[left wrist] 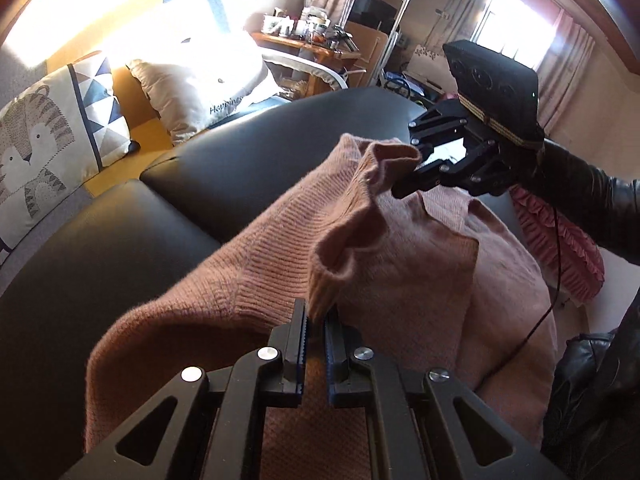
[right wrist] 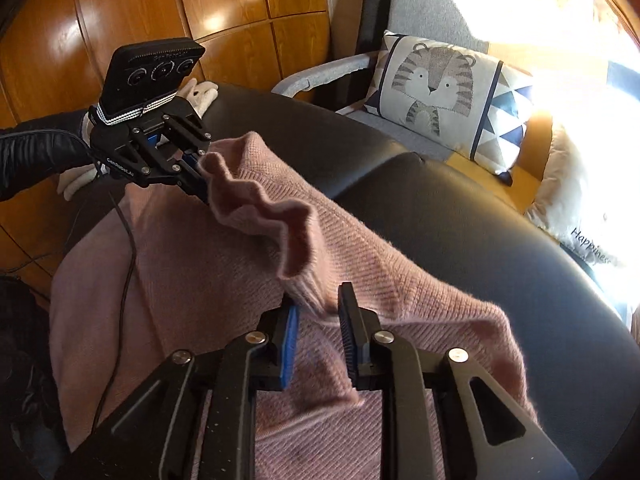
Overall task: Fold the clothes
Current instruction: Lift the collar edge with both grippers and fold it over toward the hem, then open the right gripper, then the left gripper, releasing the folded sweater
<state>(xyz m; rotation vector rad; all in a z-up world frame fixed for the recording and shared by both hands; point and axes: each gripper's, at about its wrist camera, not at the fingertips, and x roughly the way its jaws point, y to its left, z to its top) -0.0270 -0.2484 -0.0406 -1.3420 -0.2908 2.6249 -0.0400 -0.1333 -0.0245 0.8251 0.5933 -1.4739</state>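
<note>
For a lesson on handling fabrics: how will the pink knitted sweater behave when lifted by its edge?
Probably floppy: the pink sweater ripples and sags between the left gripper and right gripper. Likely light, since a pinched hem holds it up. Its fuzzy knit should resist slipping.

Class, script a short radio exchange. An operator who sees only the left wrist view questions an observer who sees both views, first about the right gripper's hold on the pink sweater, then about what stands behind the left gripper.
Operator: In my view the right gripper meets the pink sweater. Is it clamped on it?
Observer: No. The right wrist view shows its jaws apart, with the sweater's edge hanging loose between them.
Operator: What stands behind my left gripper?
Observer: A glossy wooden panelled wall.
</note>
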